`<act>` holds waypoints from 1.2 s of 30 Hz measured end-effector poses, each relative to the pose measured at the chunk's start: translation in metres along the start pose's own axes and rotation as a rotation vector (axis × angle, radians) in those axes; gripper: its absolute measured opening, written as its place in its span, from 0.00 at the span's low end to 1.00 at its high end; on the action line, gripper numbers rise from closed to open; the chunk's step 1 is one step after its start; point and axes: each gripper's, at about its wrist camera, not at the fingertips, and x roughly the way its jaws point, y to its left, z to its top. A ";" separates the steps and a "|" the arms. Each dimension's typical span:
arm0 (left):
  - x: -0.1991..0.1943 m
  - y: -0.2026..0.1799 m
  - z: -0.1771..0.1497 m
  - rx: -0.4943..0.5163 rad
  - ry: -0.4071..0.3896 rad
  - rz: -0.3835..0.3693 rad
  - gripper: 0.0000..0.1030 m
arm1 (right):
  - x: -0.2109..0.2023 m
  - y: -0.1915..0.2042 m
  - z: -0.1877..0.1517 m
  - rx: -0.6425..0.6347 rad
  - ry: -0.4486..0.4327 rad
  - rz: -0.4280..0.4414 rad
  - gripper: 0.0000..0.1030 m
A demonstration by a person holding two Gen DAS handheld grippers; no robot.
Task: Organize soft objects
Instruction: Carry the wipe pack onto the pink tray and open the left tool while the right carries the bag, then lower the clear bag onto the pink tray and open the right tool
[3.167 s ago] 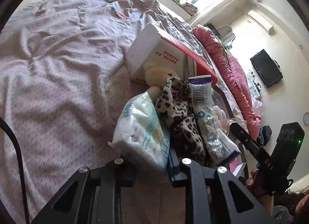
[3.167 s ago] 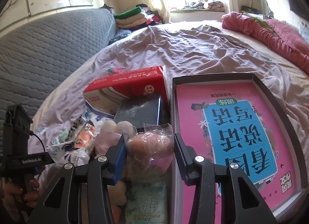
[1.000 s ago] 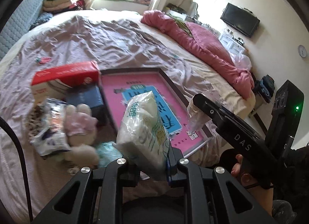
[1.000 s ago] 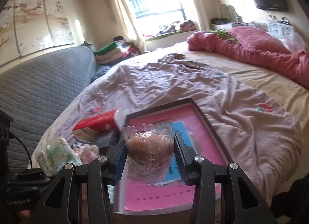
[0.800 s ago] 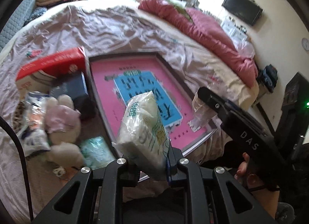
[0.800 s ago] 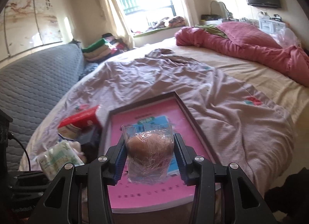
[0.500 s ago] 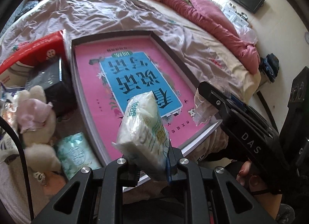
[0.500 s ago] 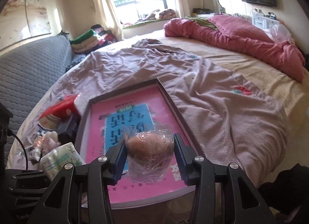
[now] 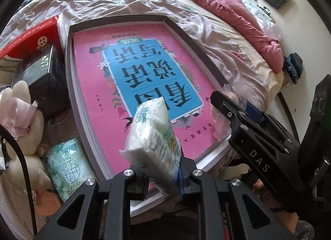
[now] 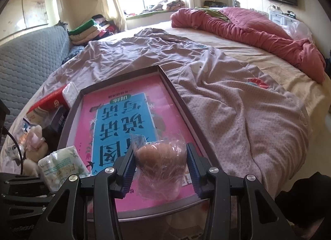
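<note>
While left wrist view: left gripper [image 9: 163, 174] clamps tissue pack [image 9: 153, 142] over tray [image 9: 69, 78] near edge | right wrist view: right gripper [image 10: 161, 169] clamps bagged bun [image 10: 160, 163] over tray's near end | step: carrying both to tray | next: lower, release inside rim

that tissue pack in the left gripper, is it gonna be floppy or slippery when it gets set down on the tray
The tissue pack probably squashes easily: the left gripper pinches its lower end narrow. It stands out unsupported, so likely light and fairly firm. Its glossy wrapper may slide on the smooth pink tray.
</note>
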 end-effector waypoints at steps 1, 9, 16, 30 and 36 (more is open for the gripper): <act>0.000 0.001 0.000 -0.004 -0.001 0.002 0.23 | 0.002 0.001 -0.001 -0.001 0.004 0.001 0.47; -0.001 0.007 -0.002 -0.012 -0.005 0.017 0.39 | 0.008 -0.001 -0.006 0.023 0.027 0.030 0.47; -0.004 0.005 -0.005 -0.001 -0.013 0.014 0.56 | 0.008 -0.004 -0.007 0.052 0.031 0.042 0.53; -0.026 0.006 -0.015 -0.001 -0.048 0.010 0.68 | -0.001 -0.011 -0.003 0.091 0.008 0.036 0.59; -0.040 0.006 -0.019 -0.012 -0.076 0.034 0.72 | -0.014 -0.010 0.002 0.079 -0.023 0.042 0.59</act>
